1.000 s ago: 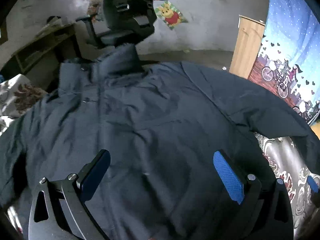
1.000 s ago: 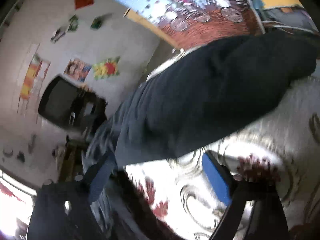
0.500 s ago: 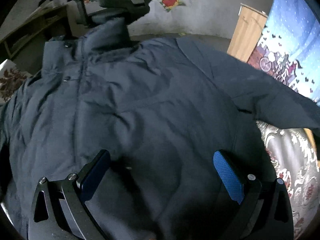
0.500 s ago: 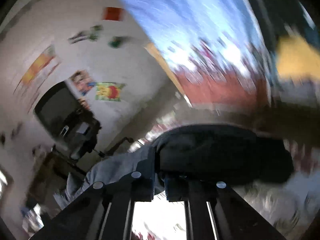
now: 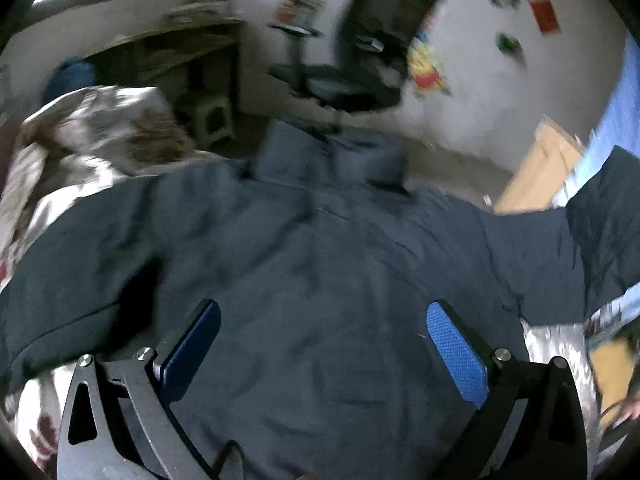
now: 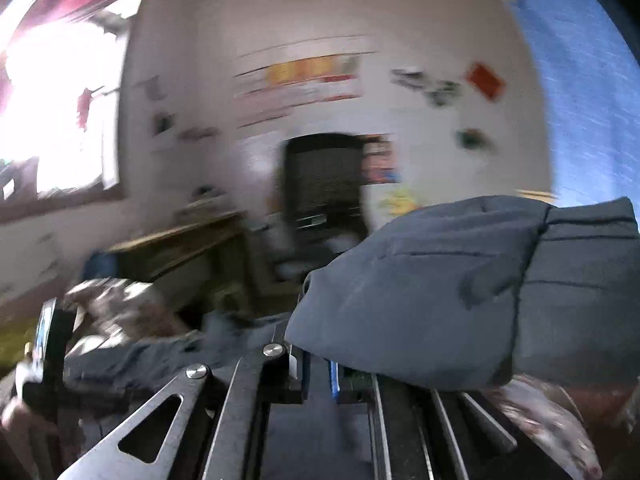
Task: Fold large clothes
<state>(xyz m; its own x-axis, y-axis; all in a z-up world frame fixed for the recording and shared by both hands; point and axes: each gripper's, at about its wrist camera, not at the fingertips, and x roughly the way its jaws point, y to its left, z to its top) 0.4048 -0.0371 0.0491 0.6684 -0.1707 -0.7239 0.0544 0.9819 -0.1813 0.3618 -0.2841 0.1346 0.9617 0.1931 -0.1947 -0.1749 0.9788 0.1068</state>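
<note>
A dark navy padded jacket (image 5: 320,264) lies spread front-up on the bed, its collar (image 5: 328,156) towards the far wall. My left gripper (image 5: 324,348) hovers open over the lower body of the jacket, with nothing between its blue pads (image 5: 456,356). In the right wrist view, my right gripper (image 6: 316,364) is shut on the edge of the jacket's sleeve (image 6: 460,300) and holds it up off the bed. That lifted sleeve (image 5: 600,232) rises at the right edge of the left wrist view. Both views are blurred by motion.
The bed has a white and brown patterned cover (image 5: 68,152). Beyond the bed stand a black office chair (image 5: 376,52), a wooden desk (image 5: 172,52) and a small stool (image 5: 212,120). A wooden cabinet (image 5: 540,168) and a blue hanging (image 5: 624,108) are at the right.
My right gripper shut on the sleeve, rolled over and lifted it off the bed. My left gripper drew back and rose, so the collar and the left sleeve now show.
</note>
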